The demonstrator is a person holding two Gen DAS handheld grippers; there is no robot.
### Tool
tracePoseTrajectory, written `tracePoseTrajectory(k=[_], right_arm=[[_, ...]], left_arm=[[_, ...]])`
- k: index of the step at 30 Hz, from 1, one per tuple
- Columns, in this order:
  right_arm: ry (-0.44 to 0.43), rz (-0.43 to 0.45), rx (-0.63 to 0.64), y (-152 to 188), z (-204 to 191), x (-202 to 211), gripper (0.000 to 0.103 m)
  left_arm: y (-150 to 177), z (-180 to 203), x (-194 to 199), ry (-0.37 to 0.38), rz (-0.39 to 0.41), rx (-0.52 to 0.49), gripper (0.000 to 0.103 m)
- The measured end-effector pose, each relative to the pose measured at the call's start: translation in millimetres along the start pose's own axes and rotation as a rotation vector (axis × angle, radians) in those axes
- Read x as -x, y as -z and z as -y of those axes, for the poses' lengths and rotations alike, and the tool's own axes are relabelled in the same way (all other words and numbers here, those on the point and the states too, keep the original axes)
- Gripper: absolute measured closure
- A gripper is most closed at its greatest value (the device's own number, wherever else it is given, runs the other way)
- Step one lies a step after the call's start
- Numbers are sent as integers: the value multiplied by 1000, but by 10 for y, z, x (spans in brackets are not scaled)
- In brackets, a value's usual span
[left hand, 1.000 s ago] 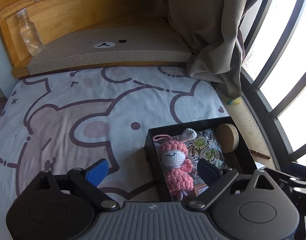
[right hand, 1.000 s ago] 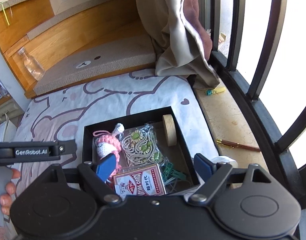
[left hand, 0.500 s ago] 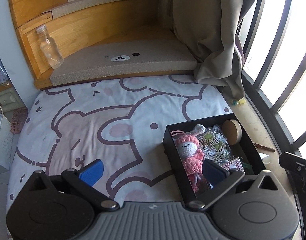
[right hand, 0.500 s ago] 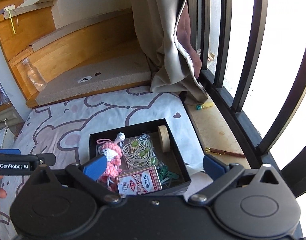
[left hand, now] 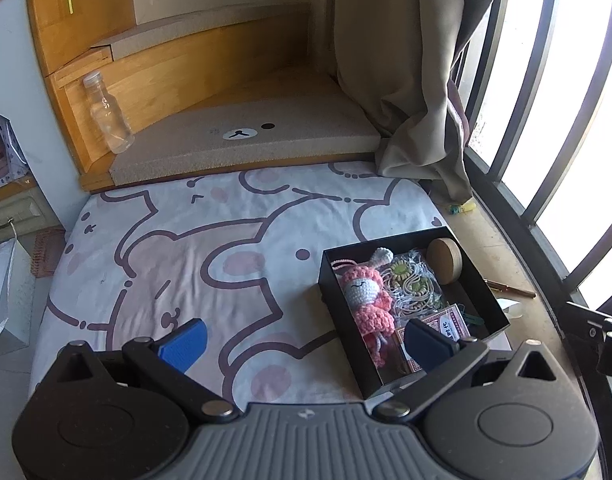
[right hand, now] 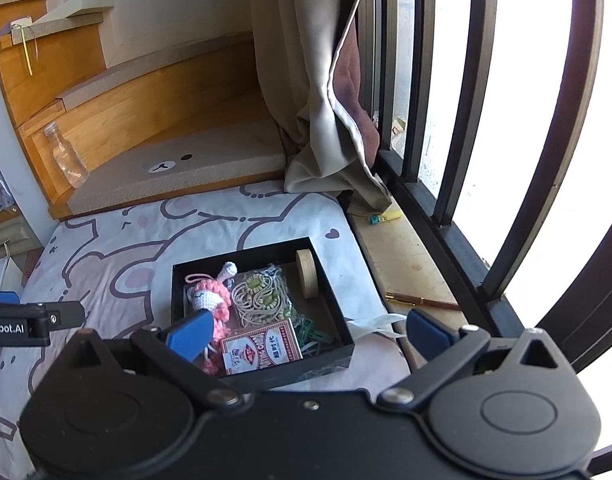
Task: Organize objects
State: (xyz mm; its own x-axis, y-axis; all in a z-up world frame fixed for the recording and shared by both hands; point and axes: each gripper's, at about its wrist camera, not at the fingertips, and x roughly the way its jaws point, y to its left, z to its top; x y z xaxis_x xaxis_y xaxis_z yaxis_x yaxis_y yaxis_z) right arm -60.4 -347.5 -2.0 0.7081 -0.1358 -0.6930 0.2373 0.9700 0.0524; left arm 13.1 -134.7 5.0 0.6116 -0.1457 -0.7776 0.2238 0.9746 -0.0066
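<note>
A black open box (left hand: 491, 303) (right hand: 178, 280) sits on the bear-print bed sheet (left hand: 210, 248) near its right edge. In it lie a pink crochet doll (left hand: 366, 296) (right hand: 210, 298), a bagged beaded cord (left hand: 412, 286) (right hand: 262, 296), a wooden roll (left hand: 445, 261) (right hand: 307, 273), a red card pack (right hand: 262, 347) (left hand: 446, 322) and green clips (right hand: 316, 336). My left gripper (left hand: 306, 344) is open and empty, above the sheet and the box's left side. My right gripper (right hand: 306, 332) is open and empty, above the box's near side.
A clear bottle (left hand: 106, 114) stands on a bear-face mat (left hand: 242, 140) on the wooden step. A beige curtain (left hand: 402, 60) hangs at the right. Black window bars (right hand: 462, 92) line the sill, where a pen (right hand: 422, 301) and a yellow marker (right hand: 386, 217) lie.
Both grippers have pulled back and up from the box, so the box looks smaller and more of the room shows. Both stay open and empty.
</note>
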Motion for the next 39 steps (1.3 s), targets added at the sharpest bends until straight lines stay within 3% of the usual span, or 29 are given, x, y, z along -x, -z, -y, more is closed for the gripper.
tracePoseTrajectory(k=[16,39], right_arm=[[44,-27,-22,163,153,214,0],[57,-21,-31,176,134,284,0]], left_arm=[[136,126,152,9,-17,3,0],[170,21,247,17,0,3,0]])
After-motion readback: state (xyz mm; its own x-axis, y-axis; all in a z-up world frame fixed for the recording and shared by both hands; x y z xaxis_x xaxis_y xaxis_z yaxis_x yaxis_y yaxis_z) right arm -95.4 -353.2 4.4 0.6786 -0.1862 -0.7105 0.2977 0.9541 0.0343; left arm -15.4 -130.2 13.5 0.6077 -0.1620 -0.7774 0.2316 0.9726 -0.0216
